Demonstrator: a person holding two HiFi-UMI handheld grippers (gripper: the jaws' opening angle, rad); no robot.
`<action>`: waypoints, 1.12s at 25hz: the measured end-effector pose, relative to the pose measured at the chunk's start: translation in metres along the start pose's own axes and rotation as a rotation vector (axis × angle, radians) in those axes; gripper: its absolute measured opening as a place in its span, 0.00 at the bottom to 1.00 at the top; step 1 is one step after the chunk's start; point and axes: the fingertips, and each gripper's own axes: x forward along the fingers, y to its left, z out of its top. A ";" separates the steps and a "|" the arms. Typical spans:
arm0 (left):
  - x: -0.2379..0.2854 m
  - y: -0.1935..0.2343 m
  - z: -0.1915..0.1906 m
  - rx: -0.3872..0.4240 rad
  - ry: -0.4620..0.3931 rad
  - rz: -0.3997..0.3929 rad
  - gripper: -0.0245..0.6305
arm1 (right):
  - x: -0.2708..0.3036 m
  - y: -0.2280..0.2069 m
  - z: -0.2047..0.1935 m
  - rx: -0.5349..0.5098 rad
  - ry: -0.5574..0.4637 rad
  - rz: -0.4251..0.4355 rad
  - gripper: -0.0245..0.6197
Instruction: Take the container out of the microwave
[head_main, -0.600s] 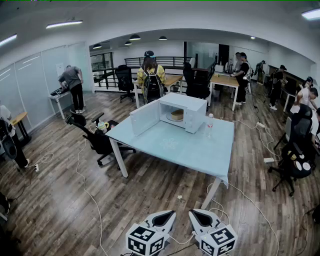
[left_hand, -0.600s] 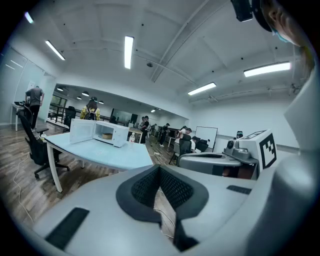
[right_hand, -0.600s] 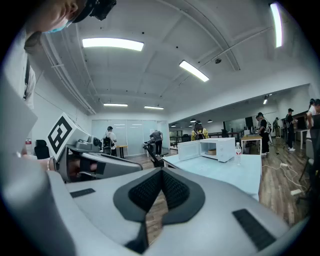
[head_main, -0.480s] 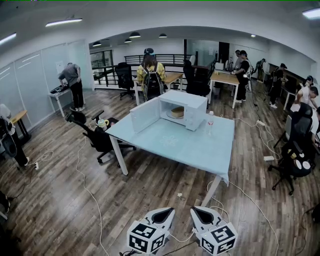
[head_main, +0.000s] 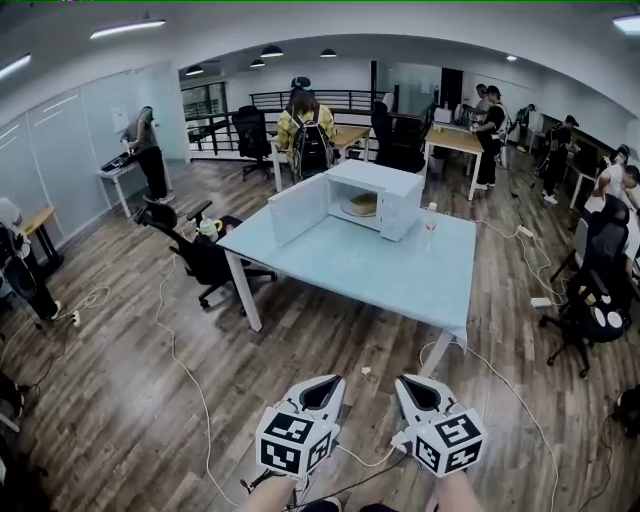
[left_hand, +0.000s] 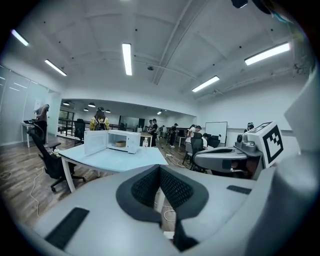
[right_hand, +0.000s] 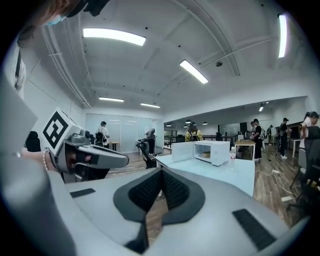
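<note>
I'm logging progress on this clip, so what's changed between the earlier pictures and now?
The left tool and right tool have come up in the head view, showing higher and larger. The table and microwave also sit slightly higher in frame, so the head seems to have tipped down. Nothing was grasped or released. Unchanged: both tools shut and empty, door open, container inside, bottle beside the microwave.

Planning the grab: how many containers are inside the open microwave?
1. The tan container sits in the microwave cavity, to the right of the door, which stands open. Anything deeper inside may be hidden.
</note>
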 end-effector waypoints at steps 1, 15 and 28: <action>-0.002 0.004 0.005 0.018 -0.008 0.000 0.06 | 0.003 0.000 0.006 -0.003 -0.018 -0.009 0.05; -0.006 0.045 -0.002 0.018 -0.007 -0.009 0.06 | 0.025 0.024 0.004 -0.019 -0.007 0.007 0.05; 0.079 0.079 0.000 -0.004 0.058 -0.037 0.06 | 0.093 -0.052 0.008 0.017 0.006 0.035 0.05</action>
